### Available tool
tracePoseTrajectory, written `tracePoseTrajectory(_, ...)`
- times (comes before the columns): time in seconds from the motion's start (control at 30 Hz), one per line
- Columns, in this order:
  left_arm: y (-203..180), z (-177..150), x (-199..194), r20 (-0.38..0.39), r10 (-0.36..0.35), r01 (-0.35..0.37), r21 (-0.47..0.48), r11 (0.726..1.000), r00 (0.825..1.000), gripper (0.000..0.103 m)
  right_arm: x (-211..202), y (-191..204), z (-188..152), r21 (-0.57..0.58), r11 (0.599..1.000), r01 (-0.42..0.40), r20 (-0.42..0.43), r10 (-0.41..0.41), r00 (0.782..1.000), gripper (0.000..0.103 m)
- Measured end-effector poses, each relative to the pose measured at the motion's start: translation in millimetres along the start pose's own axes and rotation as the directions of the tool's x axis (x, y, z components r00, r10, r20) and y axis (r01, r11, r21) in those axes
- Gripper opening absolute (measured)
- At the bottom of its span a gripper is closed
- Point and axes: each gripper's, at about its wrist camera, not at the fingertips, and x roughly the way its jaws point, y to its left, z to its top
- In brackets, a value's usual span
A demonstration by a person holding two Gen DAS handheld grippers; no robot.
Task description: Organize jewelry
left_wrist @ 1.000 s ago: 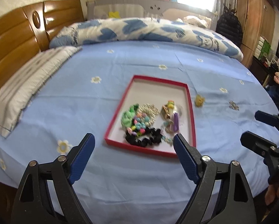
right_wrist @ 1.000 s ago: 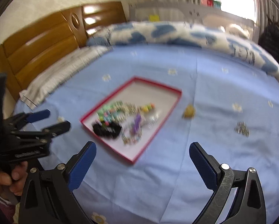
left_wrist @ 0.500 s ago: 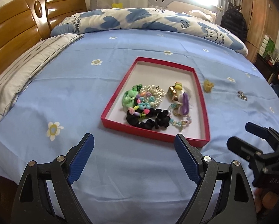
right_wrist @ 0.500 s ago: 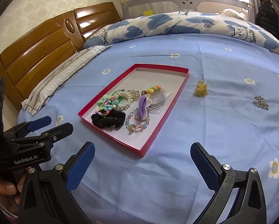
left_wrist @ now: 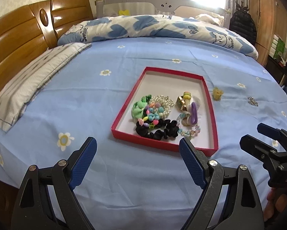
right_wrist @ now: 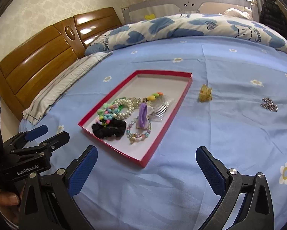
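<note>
Since the earlier frames both cameras have sunk toward the bed (left_wrist: 124, 182), so the red tray (left_wrist: 122, 113) now sits larger and nearer in each view. The bed, under a light blue sheet with small flowers, carries a rolled quilt (left_wrist: 143, 26) at its far side printed with blue hearts and the word "Smile". The tray lies flat near the middle of the bed, its long axis running away from the cameras toward that quilt. Its near half holds a heap: a black scrunchie (left_wrist: 156, 130) nearest the front rim, a pearl strand (left_wrist: 163, 103) behind it, a clear comb (right_wrist: 162, 107) toward the right wall with its teeth pointing right. Just right of the tray, on the sheet, stands a small yellow claw clip (right_wrist: 205, 94); farther right lies a rhinestone clip (right_wrist: 269, 104). The left hand-held gripper (left_wrist: 137, 149) hovers before the tray's front rim, jaws spread wide and empty; its body reads "GenRobot.AI". The right hand-held gripper (right_wrist: 146, 160) is likewise wide apart, holding nothing.
</note>
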Motion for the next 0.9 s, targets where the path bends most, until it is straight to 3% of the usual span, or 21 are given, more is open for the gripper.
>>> tracePoseTrajectory(0.9, -5.1, 3.1, -4.0, 0.01, 0.012, -0.012, 0.02, 1.0, 1.0, 0.091, -2.8, 7.4, -0.2, -0.02, 1.0, 0.016, -0.015, -0.016, 1.0, 0.103)
